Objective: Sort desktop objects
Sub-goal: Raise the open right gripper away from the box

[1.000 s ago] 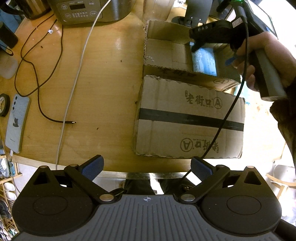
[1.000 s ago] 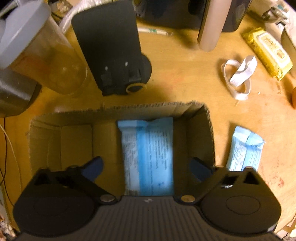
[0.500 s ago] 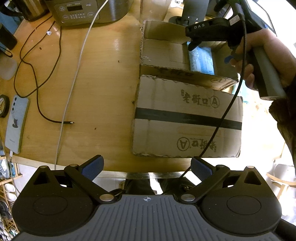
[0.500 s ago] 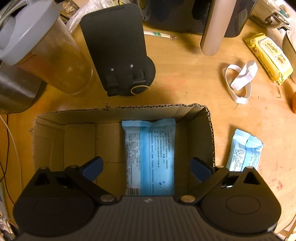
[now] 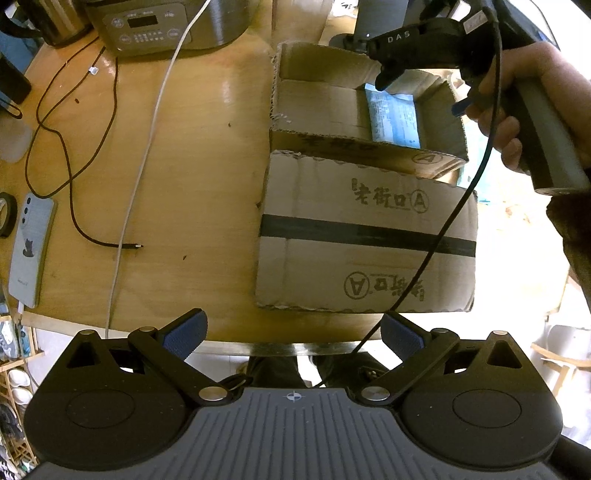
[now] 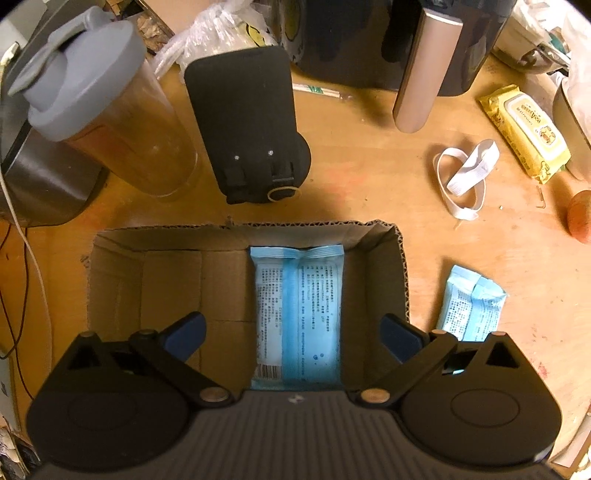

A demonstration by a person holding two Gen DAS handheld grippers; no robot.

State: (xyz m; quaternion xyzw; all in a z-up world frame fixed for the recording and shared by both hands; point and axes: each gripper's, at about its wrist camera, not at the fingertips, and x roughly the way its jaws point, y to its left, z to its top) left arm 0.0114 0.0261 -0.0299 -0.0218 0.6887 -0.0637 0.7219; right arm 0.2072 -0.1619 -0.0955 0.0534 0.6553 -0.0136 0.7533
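An open cardboard box (image 6: 122, 280) lies on the wooden table with a light blue packet (image 6: 297, 314) flat inside it; box (image 5: 317, 107) and packet (image 5: 393, 118) also show in the left wrist view. A second blue packet (image 6: 469, 302) lies on the table right of the box. My right gripper (image 6: 291, 338) is open and empty, held above the box over the packet; it shows from the side in the left wrist view (image 5: 384, 79). My left gripper (image 5: 291, 332) is open and empty at the table's near edge, in front of the box's flap (image 5: 365, 236).
Behind the box stand a shaker bottle (image 6: 107, 122), a black stand (image 6: 251, 129) and a dark appliance (image 6: 388, 33). A white strap (image 6: 465, 173), yellow wipes pack (image 6: 524, 129) and orange object (image 6: 580, 218) lie right. A phone (image 5: 31, 247), cables (image 5: 85, 155) and cooker (image 5: 162, 22) sit left.
My right gripper has risen and pulled back from the box, leaving the blue packet lying inside. My left gripper has barely moved.
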